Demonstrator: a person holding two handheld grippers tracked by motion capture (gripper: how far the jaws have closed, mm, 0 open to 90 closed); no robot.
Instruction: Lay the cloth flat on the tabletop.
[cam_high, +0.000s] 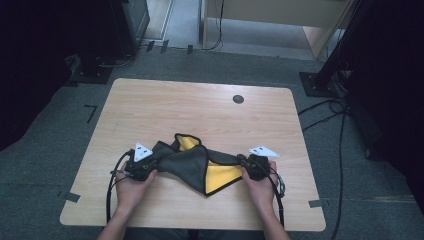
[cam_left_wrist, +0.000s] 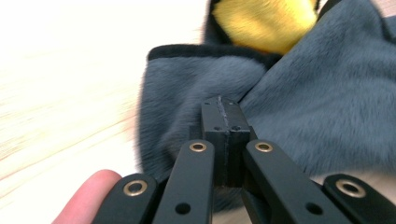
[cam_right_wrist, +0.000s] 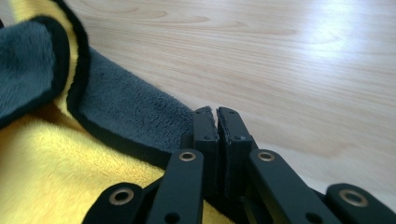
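The left claw (cam_left_wrist: 223, 116), jaws pressed together, pinches the grey cloth (cam_left_wrist: 299, 116) above the pale table (cam_left_wrist: 60, 93).

Both hand-held grippers (cam_high: 200, 167) clamped (low)

A light wooden table (cam_high: 165, 100) with rounded corners stands on grey carpet (cam_high: 45, 165). A small dark round disc (cam_high: 238, 99) sits in its far right part. Black cables (cam_high: 325, 107) trail over the carpet to the right. Dark stand bases (cam_high: 90, 75) rest at the far left and far right, and pale wooden furniture (cam_high: 280, 12) stands beyond. The sides of the room are in deep shadow.
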